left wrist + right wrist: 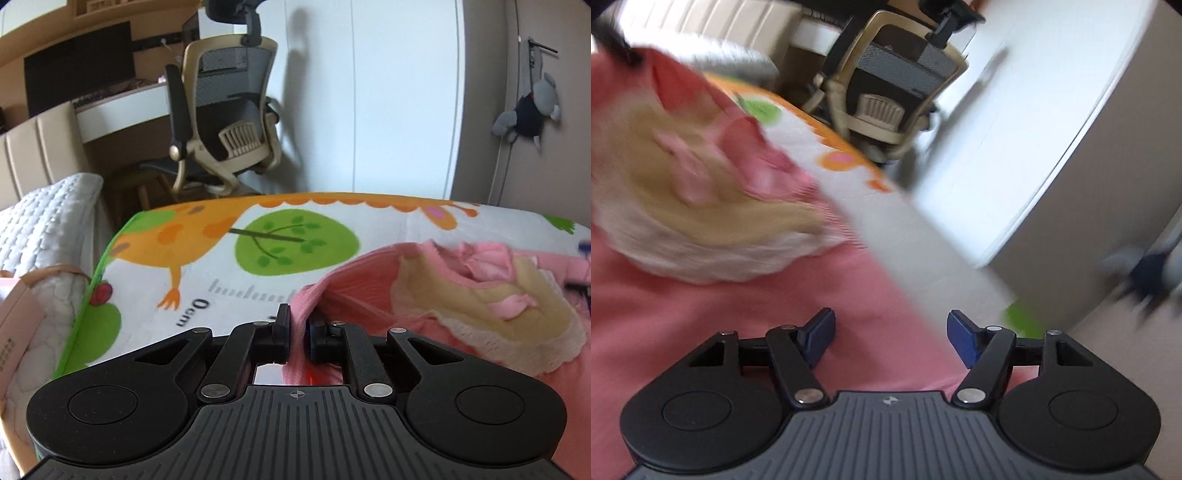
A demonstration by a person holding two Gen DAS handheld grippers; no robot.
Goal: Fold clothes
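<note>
printed blanket (207,295) covers the bed, marked with a ruler scale reading "0cm". pink garment (424,295) lies on its right half. left gripper (297,332) pinches the garment's edge. right gripper (891,341) spread wide, empty, above the garment.

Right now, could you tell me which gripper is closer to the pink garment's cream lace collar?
Hard to call. The left gripper is shut on the pink garment's edge beside the collar; the right gripper hangs open over the pink cloth just below it.
</note>
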